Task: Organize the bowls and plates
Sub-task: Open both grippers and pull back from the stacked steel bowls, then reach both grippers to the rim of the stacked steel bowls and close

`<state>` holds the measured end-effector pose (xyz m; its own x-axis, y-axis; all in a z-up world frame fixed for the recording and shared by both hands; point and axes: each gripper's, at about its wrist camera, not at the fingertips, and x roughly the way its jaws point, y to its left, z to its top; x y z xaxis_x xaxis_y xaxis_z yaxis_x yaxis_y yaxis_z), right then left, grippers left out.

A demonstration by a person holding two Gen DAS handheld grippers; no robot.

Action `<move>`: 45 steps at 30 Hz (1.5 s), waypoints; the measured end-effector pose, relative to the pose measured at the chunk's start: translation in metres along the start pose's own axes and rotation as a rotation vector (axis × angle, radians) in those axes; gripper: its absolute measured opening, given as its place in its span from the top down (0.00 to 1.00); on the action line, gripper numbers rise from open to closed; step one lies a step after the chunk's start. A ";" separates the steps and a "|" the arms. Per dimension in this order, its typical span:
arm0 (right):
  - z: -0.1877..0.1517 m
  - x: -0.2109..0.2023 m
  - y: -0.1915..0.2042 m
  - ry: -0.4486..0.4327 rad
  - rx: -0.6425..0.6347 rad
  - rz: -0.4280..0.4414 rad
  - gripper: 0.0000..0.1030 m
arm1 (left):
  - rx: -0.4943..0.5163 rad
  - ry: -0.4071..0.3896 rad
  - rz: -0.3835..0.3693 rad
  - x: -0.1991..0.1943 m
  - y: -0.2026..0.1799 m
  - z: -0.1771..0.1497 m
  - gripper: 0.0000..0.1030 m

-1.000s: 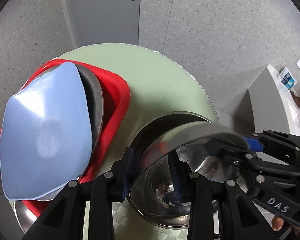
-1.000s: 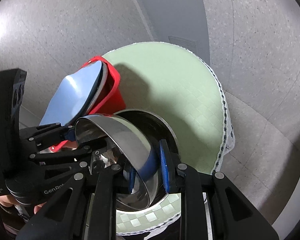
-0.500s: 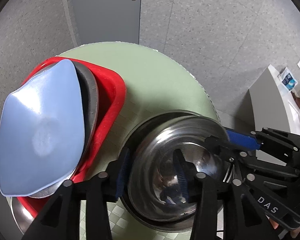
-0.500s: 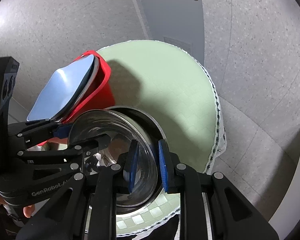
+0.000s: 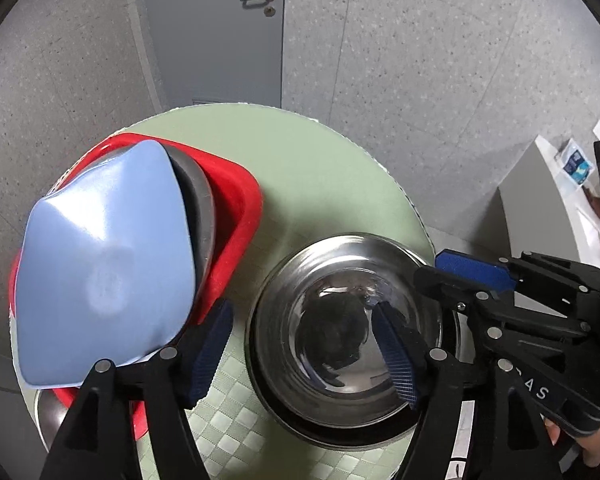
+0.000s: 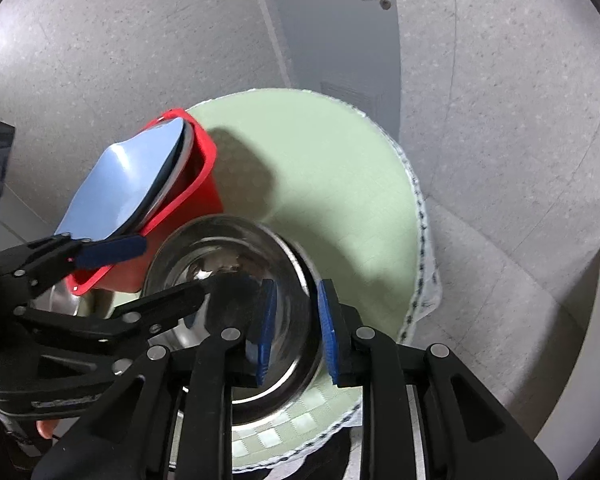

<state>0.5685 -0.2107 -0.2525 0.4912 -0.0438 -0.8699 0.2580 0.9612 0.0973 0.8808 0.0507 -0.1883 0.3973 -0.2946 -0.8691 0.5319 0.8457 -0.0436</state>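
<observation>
The left gripper (image 5: 300, 356) is opening off the steel bowl (image 5: 348, 328), its rim between the fingers. The right gripper (image 6: 294, 332) is pinching the far rim; it needs releasing next, I'd judge.

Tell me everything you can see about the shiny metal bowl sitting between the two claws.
The steel bowl is round, polished and mirror-like, upright and empty. It sits nested in another metal bowl on the green table, right beside the red bin. The right claw is shut on its rim. The left claw straddles the opposite rim, its jaws opening, pads off the metal.
</observation>
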 end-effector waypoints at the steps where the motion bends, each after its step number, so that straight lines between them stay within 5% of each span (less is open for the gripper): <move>1: 0.000 -0.001 0.000 -0.003 0.002 -0.008 0.77 | 0.001 -0.002 0.000 -0.001 0.000 -0.002 0.34; 5: 0.001 -0.009 0.003 -0.027 0.007 -0.025 0.73 | -0.012 -0.025 -0.012 -0.012 0.006 -0.008 0.33; 7: 0.002 -0.016 0.009 -0.046 0.002 -0.023 0.63 | -0.019 -0.050 -0.026 -0.023 0.012 -0.013 0.33; 17: 0.005 -0.038 0.066 -0.114 -0.020 0.008 0.57 | -0.056 -0.119 -0.096 -0.073 0.059 -0.049 0.26; 25: -0.010 -0.038 0.131 -0.118 -0.053 0.129 0.51 | -0.098 -0.182 -0.010 -0.116 0.130 -0.103 0.21; 34: -0.042 0.018 0.190 0.021 -0.033 0.247 0.51 | -0.233 -0.103 0.081 -0.109 0.201 -0.155 0.21; 39: -0.049 0.036 0.208 0.014 -0.008 0.244 0.50 | -0.289 -0.062 0.127 -0.088 0.216 -0.161 0.23; 45: -0.053 0.069 0.221 0.067 -0.002 0.242 0.48 | -0.332 0.008 0.151 -0.057 0.234 -0.171 0.41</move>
<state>0.6156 0.0127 -0.3165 0.4820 0.2061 -0.8516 0.1375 0.9421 0.3058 0.8548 0.3411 -0.2328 0.4459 -0.1529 -0.8819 0.1949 0.9782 -0.0711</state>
